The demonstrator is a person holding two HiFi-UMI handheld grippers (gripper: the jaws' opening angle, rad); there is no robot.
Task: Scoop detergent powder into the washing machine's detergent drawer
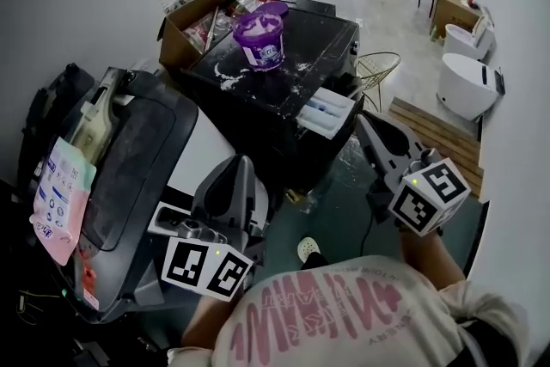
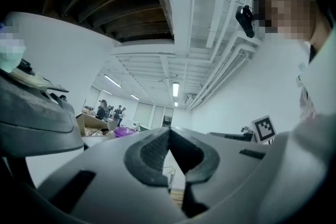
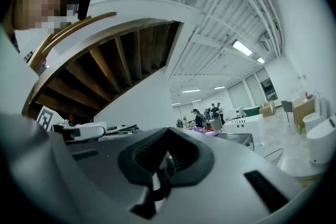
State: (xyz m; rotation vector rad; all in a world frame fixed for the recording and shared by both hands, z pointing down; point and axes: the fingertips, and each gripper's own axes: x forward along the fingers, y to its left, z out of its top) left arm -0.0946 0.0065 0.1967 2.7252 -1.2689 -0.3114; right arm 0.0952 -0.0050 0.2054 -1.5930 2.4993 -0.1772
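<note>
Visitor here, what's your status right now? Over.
Left gripper shut, empty. Right gripper shut, empty. Detergent drawer open; purple tub on the washing machine, neither reached. Path looks clear.

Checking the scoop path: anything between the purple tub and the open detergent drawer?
Nothing visible does. Between the purple tub and the open detergent drawer lies only the black machine top, dusted with spilled white powder. The cardboard box stands off to the tub's other side.

The detergent tub (image 1: 260, 37) is purple, the washing machine (image 1: 314, 43) black with white powder (image 1: 228, 81) smears, its detergent drawer (image 1: 327, 113) white, the cardboard box (image 1: 179, 49) brown.
</note>
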